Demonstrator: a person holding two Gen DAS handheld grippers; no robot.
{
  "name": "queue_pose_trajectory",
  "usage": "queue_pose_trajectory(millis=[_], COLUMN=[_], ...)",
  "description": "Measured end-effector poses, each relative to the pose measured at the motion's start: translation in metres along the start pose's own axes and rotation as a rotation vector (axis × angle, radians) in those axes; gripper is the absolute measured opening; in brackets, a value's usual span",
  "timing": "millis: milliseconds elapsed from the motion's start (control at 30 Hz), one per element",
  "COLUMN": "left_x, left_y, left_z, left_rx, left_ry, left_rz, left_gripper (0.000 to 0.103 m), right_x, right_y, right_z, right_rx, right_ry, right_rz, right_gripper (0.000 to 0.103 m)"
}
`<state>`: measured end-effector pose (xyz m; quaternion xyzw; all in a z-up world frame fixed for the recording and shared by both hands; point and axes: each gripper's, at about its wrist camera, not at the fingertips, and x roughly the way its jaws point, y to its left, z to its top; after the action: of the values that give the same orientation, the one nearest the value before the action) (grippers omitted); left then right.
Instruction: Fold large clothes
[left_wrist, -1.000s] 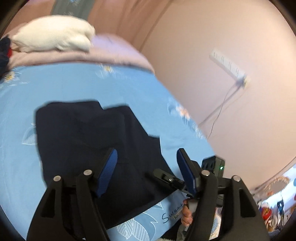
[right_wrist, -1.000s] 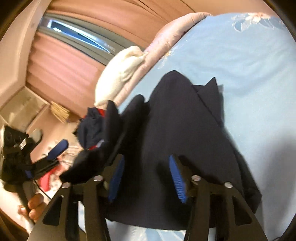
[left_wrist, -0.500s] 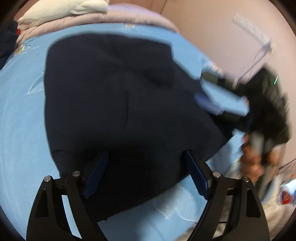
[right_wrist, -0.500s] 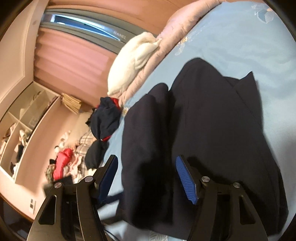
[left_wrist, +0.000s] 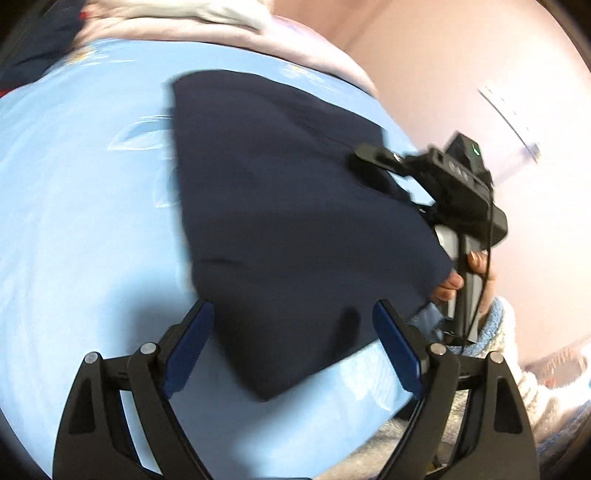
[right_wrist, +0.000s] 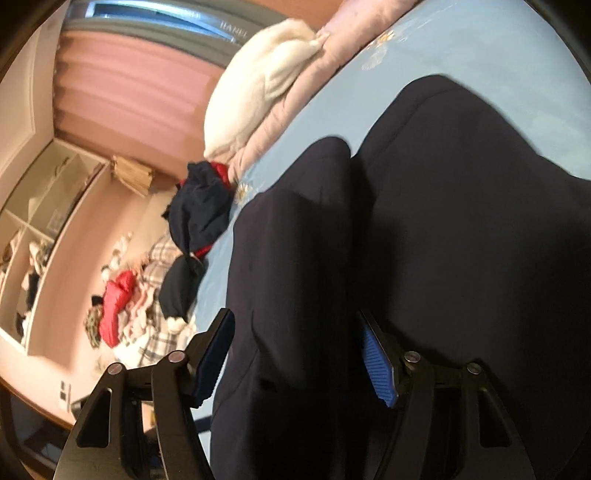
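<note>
A large dark navy garment (left_wrist: 288, 206) lies folded on the light blue bed sheet (left_wrist: 81, 206). My left gripper (left_wrist: 293, 339) is open and empty above the garment's near corner. In the left wrist view my right gripper (left_wrist: 373, 162) reaches over the garment's right edge, held by a hand. In the right wrist view the right gripper (right_wrist: 295, 354) is open, its blue pads on either side of a raised fold of the garment (right_wrist: 424, 240); whether they touch the cloth is unclear.
A white pillow (right_wrist: 258, 85) and a pink quilt (right_wrist: 295, 107) lie at the bed's head. A heap of dark and red clothes (right_wrist: 199, 214) sits at the bed's edge. More clothes (right_wrist: 122, 306) lie on the floor by shelves. A pink wall (left_wrist: 461, 66) borders the bed.
The left gripper has swung left and pulled back toward the garment's near corner. The right gripper has moved closer over the garment, and a raised fold now sits between its pads.
</note>
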<state>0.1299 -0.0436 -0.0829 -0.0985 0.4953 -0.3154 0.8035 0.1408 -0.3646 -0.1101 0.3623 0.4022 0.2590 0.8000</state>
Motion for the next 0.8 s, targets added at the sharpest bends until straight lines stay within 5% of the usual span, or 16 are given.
queue_pose_trajectory(millis=[33,67,233,433,600,800], left_x=[-0.003,-0.007,-0.019,-0.039,-0.035,-0.005], left_y=[0.006,0.013,0.027,0.03,0.027,0.011], left_z=[-0.001,-0.003,-0.017,-0.021,-0.019,0.003], left_rx=[-0.017,-0.045,-0.122,-0.126,-0.11,-0.052], left_ry=[-0.005,-0.007,-0.016,-0.046,-0.036,-0.002], left_rz=[0.015,0.023,0.031,-0.002,-0.018,-0.007], left_gripper=[0.088,0.088,0.088,0.088,0.088,0.088], right_x=[0.001,0.002,-0.026,-0.104,-0.141,-0.11], right_y=[0.004,0.007,0.039,0.055,0.024,-0.044], right_z=[-0.001,-0.002,-0.009,-0.003,0.002,0.003], right_rx=[-0.025,-0.041,-0.122,-0.184,-0.133,-0.024], right_ry=[-0.002,0.004,-0.093,-0.232,-0.296,-0.197], right_rz=[-0.003,0.012,0.032,0.059,0.002,-0.151], right_gripper=[0.049,0.01,0.007,0.007,0.007,0.007])
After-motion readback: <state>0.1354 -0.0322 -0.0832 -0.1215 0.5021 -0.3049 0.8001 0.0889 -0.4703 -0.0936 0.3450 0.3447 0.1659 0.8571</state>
